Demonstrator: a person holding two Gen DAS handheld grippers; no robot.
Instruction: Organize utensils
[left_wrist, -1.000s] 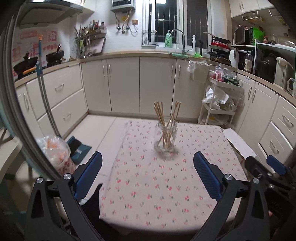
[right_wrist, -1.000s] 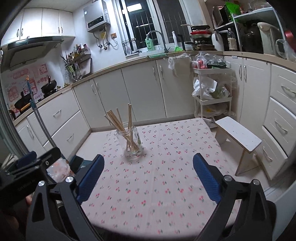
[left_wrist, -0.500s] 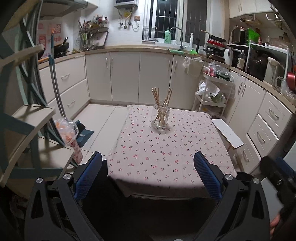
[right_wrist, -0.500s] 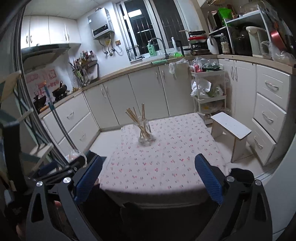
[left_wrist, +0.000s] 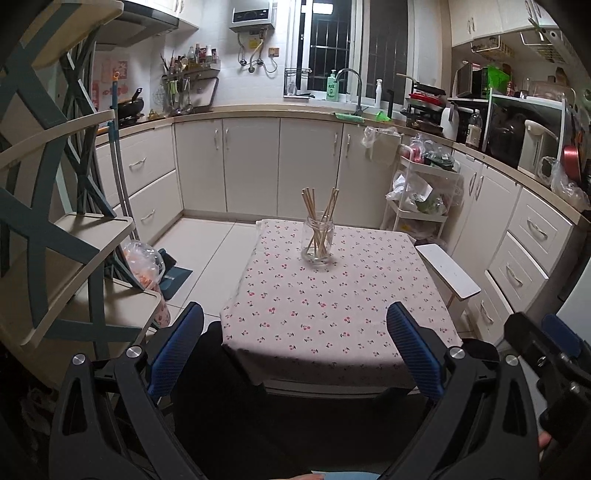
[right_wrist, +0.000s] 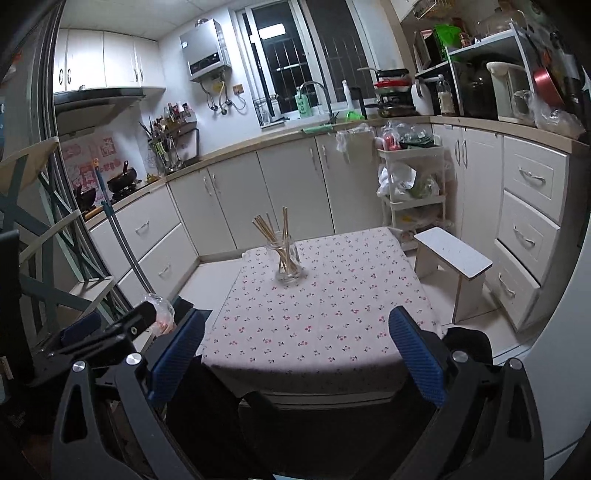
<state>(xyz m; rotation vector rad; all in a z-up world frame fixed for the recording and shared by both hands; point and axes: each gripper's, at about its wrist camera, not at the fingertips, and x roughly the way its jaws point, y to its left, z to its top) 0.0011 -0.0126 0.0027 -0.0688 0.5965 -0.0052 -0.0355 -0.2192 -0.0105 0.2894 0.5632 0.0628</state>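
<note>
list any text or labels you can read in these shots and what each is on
None can be read.
Green soap bottle: dark label print, too blurred.
Water heater: panel marks, too small.
Pink wall stickers: shapes or characters, unreadable.
Bottle on the counter: label too small.

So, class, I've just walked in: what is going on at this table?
A person holds two tongs, the left tongs and the right tongs, both open and empty, short of the near edge of the cherry-print table. The chopsticks stand in the glass jar on the table. Nothing is being handled.
</note>
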